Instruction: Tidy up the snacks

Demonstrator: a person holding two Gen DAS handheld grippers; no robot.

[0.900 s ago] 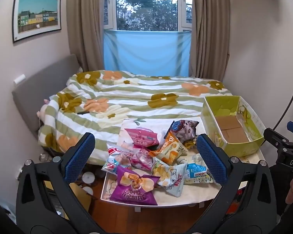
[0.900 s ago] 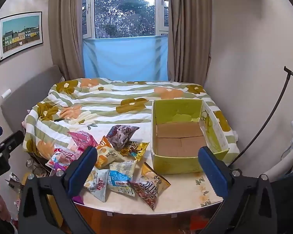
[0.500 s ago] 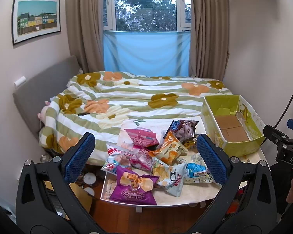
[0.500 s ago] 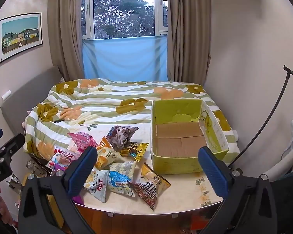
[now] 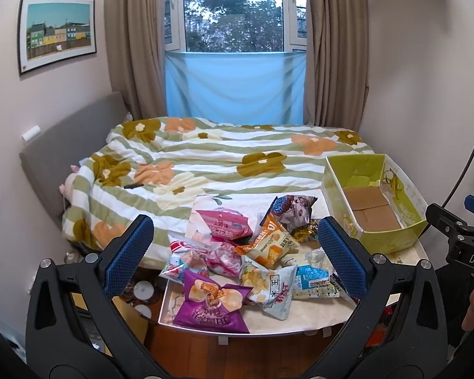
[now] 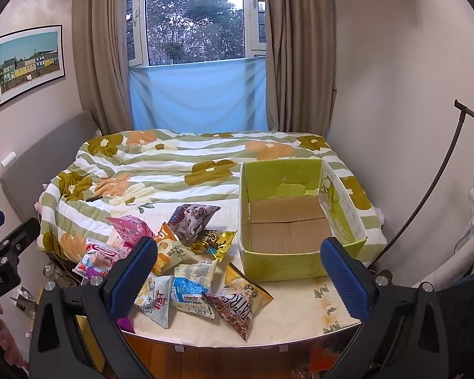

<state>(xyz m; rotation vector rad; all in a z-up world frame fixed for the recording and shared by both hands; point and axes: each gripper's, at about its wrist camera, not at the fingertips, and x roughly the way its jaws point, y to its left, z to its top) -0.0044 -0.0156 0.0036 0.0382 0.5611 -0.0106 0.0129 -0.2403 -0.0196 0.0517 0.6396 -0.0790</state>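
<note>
Several snack bags lie in a heap on a small white table [image 6: 300, 312]. In the left wrist view I see a purple bag [image 5: 210, 304] nearest, a pink bag [image 5: 224, 222], an orange bag [image 5: 270, 243] and a grey bag [image 5: 295, 208]. In the right wrist view a yellow-brown bag [image 6: 240, 300] lies closest to the empty green cardboard box [image 6: 287, 230], which also shows in the left wrist view [image 5: 373, 208]. My left gripper [image 5: 235, 255] and right gripper [image 6: 238, 276] are both open, empty, held above the table's near edge.
A bed with a flowered striped quilt [image 5: 205, 164] lies behind the table, under a curtained window. Walls stand close on both sides. A black stand pole [image 6: 426, 195] leans at the right. Wooden floor [image 5: 237, 360] shows below the table edge.
Both views have shifted only slightly. The snacks and the box have not moved. Both grippers stay open.
</note>
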